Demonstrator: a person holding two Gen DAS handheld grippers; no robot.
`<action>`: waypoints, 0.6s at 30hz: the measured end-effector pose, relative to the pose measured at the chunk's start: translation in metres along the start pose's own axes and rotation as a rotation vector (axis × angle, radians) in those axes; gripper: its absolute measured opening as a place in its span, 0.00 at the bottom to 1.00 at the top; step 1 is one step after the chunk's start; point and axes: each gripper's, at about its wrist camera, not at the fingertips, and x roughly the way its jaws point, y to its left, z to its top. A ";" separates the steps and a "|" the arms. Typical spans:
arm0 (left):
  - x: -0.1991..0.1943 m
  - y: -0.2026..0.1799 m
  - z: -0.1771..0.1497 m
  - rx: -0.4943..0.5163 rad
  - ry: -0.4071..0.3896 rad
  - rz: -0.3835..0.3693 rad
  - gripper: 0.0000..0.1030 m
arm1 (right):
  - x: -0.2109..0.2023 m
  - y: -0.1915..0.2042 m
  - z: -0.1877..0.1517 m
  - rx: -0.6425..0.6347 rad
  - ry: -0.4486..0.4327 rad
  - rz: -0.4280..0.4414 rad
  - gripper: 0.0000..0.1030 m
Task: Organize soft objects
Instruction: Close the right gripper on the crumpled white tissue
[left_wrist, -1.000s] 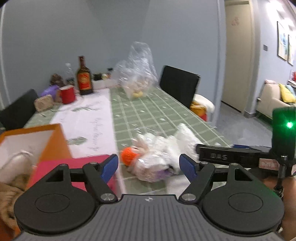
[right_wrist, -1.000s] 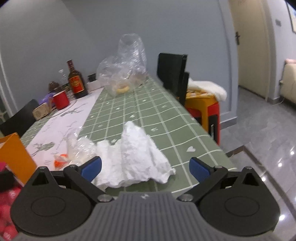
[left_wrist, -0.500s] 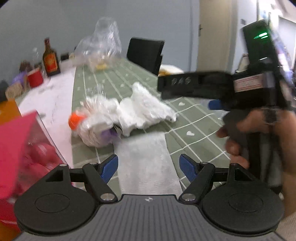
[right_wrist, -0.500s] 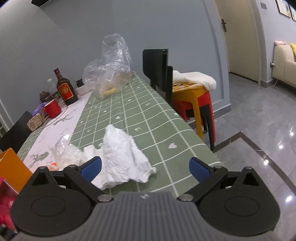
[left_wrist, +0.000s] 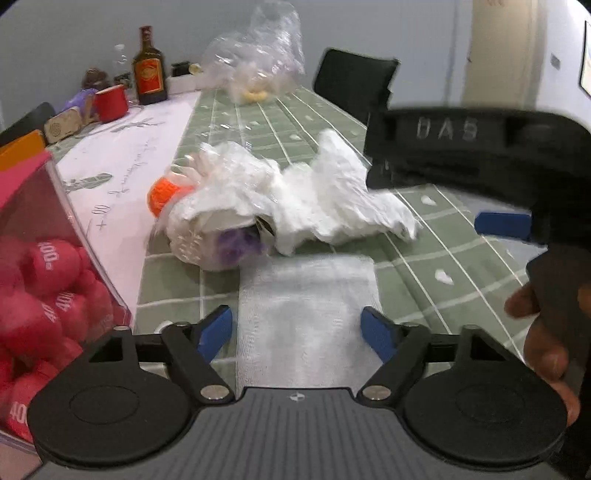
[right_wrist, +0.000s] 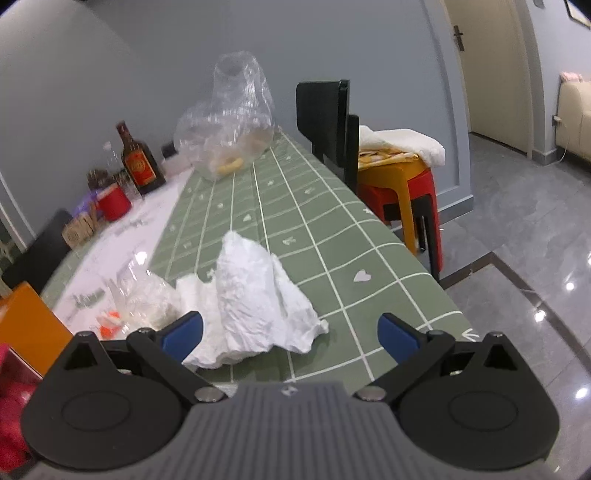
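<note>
The left gripper (left_wrist: 296, 329) is hanging low over the near edge of the counter (left_wrist: 436, 236), which is wearing a green checked cloth. Its blue fingers (left_wrist: 216, 329) are spread apart, and they have just been closing in a little. A flat white gauzy cloth (left_wrist: 306, 314) is lying on the counter between them. The fingers are sitting just beside its two edges, but they are not squeezing it.

Just past the flat cloth, a crinkly plastic bag (left_wrist: 218, 206) is lying on its side. Something orange (left_wrist: 162, 194) is poking out at one end, and something purple (left_wrist: 236, 243) is showing at the other. A crumpled white paper (left_wrist: 343, 199) is lying against the bag, on its right.

On the left, a clear box (left_wrist: 55, 280) is sitting on the counter, full of soft red balls. On the right, a hand (left_wrist: 543, 343) is holding the right gripper (right_wrist: 290, 332). Its fingers (right_wrist: 397, 332) are spread wide too, with nothing in them. They are hanging above the counter, near the crumpled paper.

Far back on the counter, a big clear bag (left_wrist: 258, 66) is standing puffed up, with something yellow inside. A brown bottle (left_wrist: 149, 70) and a red cup (left_wrist: 110, 103) are standing there too. A black chair (right_wrist: 327, 125) is sitting beside the counter.
</note>
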 end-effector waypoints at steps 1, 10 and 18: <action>0.000 0.001 -0.001 0.011 -0.020 0.012 0.60 | 0.003 0.004 0.000 -0.022 0.001 0.008 0.96; 0.003 -0.001 0.001 0.043 -0.044 0.080 0.03 | 0.025 0.018 0.017 -0.142 0.023 -0.013 0.96; 0.004 0.017 0.018 0.017 0.074 0.031 0.03 | 0.056 0.029 0.003 -0.282 0.082 -0.017 0.60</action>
